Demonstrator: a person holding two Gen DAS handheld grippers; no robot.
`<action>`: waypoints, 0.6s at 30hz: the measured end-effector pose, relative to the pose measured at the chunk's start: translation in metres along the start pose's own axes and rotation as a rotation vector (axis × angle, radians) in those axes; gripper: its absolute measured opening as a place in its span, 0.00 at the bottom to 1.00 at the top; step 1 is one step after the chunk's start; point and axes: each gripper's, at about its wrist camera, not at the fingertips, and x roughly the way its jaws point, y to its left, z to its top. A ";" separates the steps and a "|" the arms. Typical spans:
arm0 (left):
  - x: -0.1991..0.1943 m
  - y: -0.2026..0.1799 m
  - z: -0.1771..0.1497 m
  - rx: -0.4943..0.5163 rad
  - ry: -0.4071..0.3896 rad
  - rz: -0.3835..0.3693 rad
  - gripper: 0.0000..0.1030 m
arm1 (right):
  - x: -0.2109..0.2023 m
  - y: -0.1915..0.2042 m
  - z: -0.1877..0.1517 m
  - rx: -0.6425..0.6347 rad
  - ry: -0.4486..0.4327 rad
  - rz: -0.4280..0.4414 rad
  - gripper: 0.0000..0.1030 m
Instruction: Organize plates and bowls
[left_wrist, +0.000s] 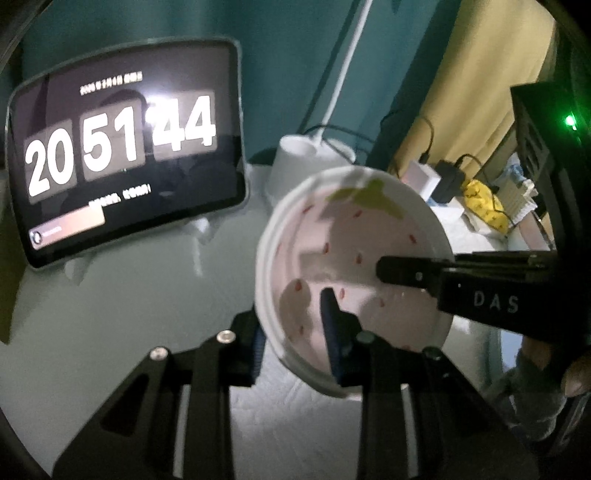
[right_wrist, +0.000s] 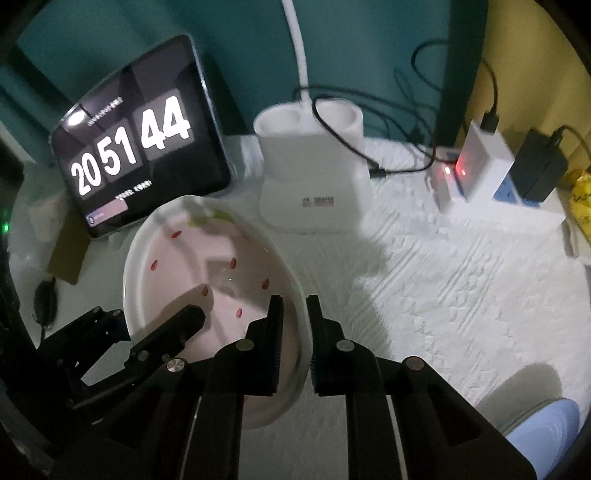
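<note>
A shallow bowl with a white rim and a pink strawberry pattern inside hangs tilted above the white cloth, held from two sides. My left gripper is shut on its near-left rim, with one blue-padded finger inside and the other outside. In the right wrist view the left gripper shows at the lower left on the same rim. My right gripper is shut on the bowl's right rim. Its upper finger reaches over the rim from the right; the other finger is hidden behind the bowl.
A tablet showing a clock leans at the back left. A white lamp base stands behind the bowl, with chargers and cables to its right. White textured cloth covers the table. A pale blue thing lies at the front right.
</note>
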 end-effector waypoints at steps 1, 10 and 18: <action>-0.005 -0.001 0.000 0.002 -0.009 -0.001 0.27 | -0.006 0.000 -0.001 -0.002 -0.014 -0.001 0.13; -0.042 -0.007 0.002 -0.003 -0.074 0.000 0.27 | -0.042 0.011 -0.014 -0.013 -0.075 0.003 0.13; -0.071 -0.011 -0.007 0.008 -0.110 -0.008 0.27 | -0.072 0.026 -0.032 -0.020 -0.122 0.005 0.13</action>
